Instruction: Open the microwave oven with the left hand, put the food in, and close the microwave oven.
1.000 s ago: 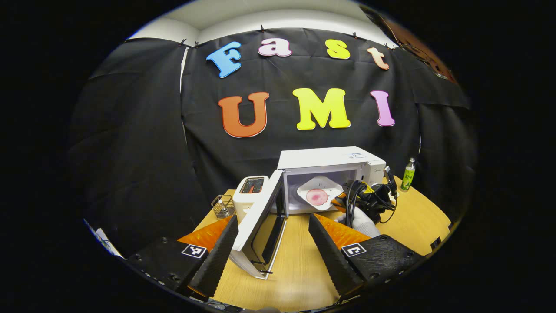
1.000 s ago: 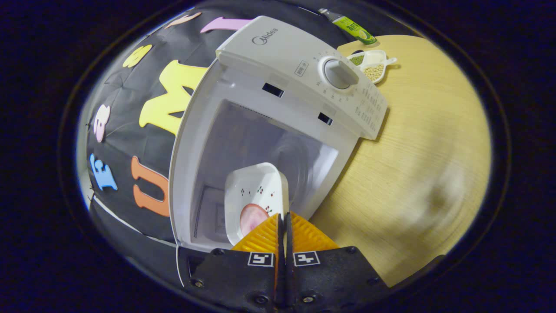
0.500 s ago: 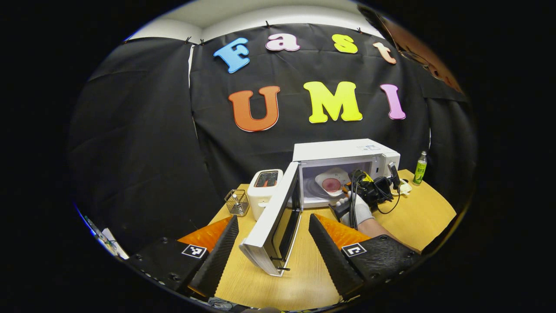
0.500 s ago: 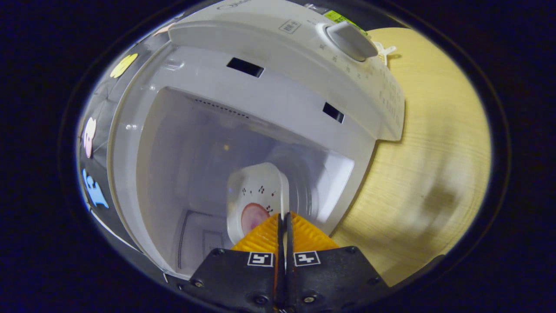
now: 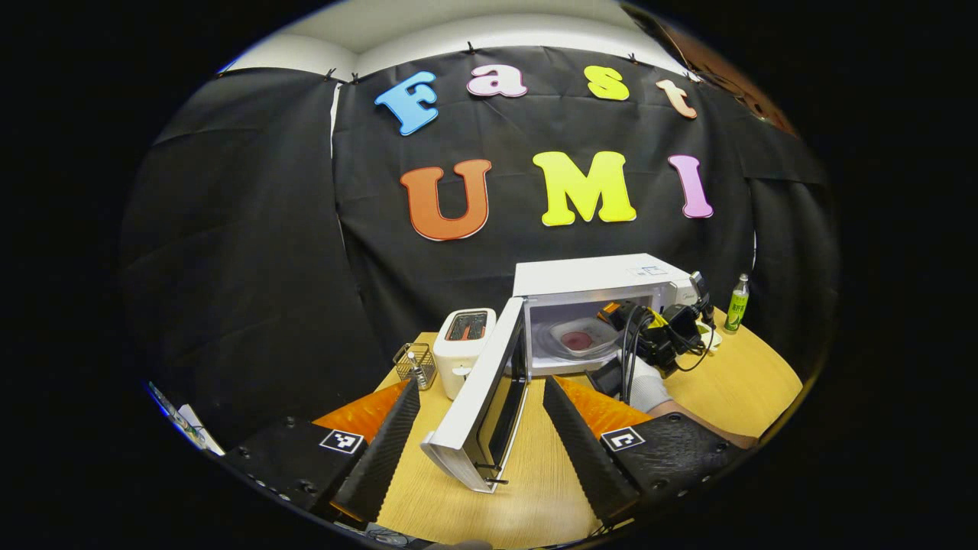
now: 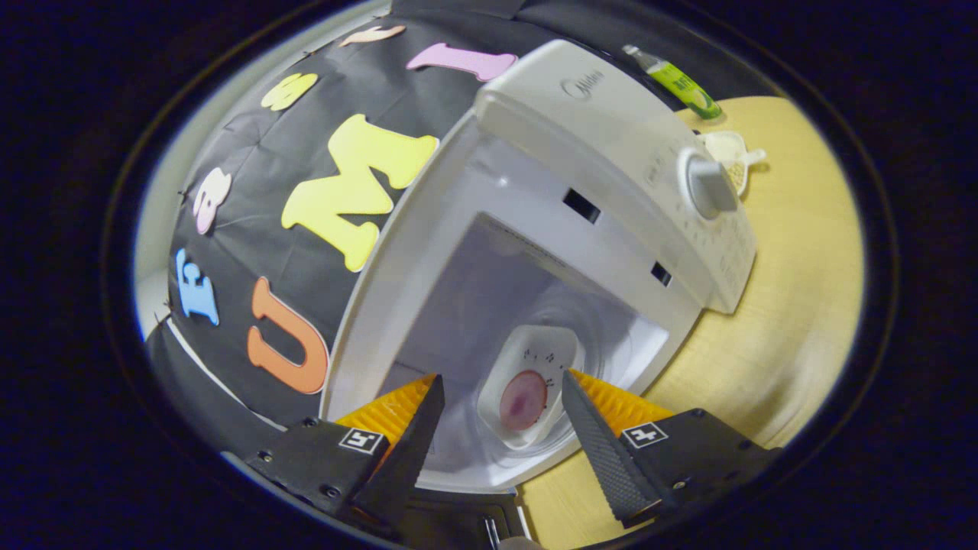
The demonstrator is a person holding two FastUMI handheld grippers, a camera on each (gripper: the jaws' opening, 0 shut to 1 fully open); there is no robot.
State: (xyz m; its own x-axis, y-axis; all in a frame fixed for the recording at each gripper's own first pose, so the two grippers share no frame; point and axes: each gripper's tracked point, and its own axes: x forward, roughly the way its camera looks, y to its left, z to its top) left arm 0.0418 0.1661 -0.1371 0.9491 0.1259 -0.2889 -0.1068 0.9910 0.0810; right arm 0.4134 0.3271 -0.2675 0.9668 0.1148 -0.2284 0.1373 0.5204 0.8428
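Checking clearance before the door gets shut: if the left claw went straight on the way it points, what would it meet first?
Probably the white microwave's open door, standing between the open left claw fingers; depth is uncertain.

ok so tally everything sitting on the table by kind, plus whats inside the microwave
microwave oven, door open: 1
toaster: 1
wire basket: 1
green bottle: 1
small divided dish beside the microwave: 1
plate of food inside the microwave: 1
total: 6
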